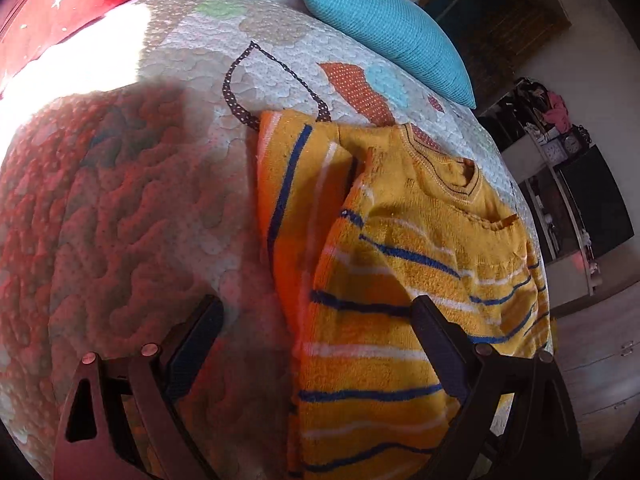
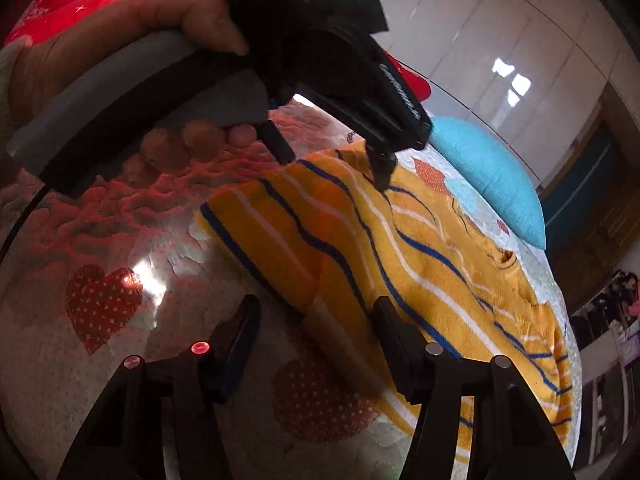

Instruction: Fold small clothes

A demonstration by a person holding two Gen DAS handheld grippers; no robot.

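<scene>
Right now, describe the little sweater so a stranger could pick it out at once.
Start at the quilted bedspread with its dotted patches. Below the turquoise pillow lies the small sweater, one sleeve folded over. It alone is fuzzy yellow-orange knit with blue and white stripes.

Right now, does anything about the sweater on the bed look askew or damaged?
No damage shows. The yellow striped sweater lies on the quilt partly folded: one side is turned over the body, so its stripes run crosswise to the rest and the edges don't line up. Both the left claw and right claw are open over it.

White lettering runs along the left tongs [image 2: 334, 166], too blurred to read.
</scene>
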